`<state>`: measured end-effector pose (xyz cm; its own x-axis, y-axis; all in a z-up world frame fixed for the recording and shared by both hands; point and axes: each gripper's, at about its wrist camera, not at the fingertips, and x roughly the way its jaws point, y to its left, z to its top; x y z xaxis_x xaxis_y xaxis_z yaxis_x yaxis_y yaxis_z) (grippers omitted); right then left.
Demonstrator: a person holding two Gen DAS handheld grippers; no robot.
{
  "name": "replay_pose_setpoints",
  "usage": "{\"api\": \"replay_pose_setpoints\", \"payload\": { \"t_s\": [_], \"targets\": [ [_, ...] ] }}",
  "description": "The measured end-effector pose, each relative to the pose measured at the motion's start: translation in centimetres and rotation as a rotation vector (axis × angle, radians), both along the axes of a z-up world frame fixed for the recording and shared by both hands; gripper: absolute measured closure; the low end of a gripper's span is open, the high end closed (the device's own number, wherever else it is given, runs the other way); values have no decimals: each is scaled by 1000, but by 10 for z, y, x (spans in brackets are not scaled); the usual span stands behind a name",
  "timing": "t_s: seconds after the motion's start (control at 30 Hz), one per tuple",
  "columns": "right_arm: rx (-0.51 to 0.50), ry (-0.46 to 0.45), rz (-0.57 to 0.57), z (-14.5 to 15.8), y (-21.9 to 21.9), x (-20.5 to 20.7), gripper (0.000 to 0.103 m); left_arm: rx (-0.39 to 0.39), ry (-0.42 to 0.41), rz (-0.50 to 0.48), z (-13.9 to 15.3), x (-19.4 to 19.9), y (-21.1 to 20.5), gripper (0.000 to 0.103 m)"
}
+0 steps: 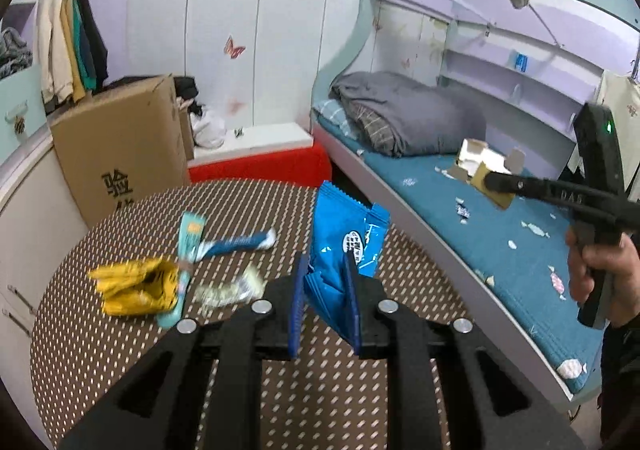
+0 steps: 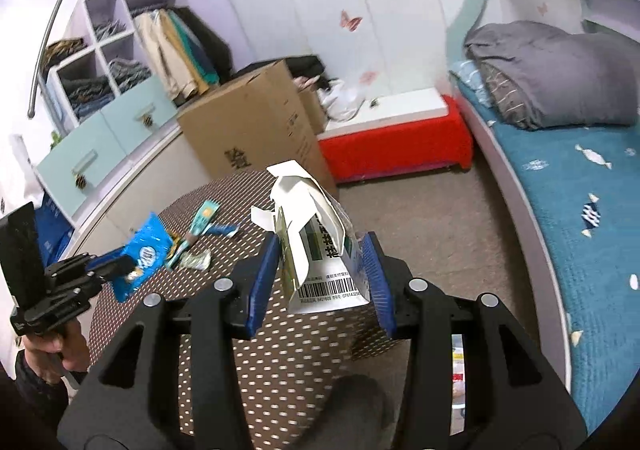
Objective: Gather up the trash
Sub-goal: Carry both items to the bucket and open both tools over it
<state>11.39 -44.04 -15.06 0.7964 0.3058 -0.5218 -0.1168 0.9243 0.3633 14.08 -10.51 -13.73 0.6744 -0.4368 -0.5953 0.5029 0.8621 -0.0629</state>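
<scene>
Two pieces are up off the round table: my left gripper pinches the blue wrapper, my right gripper clamps the torn carton (lifted clear, presumably for binning), other wrappers lying below.

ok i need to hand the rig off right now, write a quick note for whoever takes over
Left gripper: shut on the blue snack wrapper, held up above the dotted round table.
Right gripper: shut on the torn white carton, also held above the table.
On the table: yellow wrapper, teal wrapper, blue-and-white stick wrapper, small crumpled clear wrapper.
Done: two pieces picked up, neither dropped anywhere yet; no bin is clearly visible.
Left: deposit both, then collect the four pieces on the table. Small white scraps on the blue bed cover may be print, not trash; check.
</scene>
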Motion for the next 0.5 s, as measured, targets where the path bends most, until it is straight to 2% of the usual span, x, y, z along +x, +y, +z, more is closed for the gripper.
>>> {"api": "replay_pose_setpoints", "payload": {
  "t_s": [0.27, 0.5],
  "targets": [
    [43, 20, -170, -13, -71, -15, 60, -36, -39, -47, 28, 6, -48, 86],
    [85, 114, -275, -58, -118, -16, 60, -33, -26, -93, 27, 13, -91, 85]
  ]
}}
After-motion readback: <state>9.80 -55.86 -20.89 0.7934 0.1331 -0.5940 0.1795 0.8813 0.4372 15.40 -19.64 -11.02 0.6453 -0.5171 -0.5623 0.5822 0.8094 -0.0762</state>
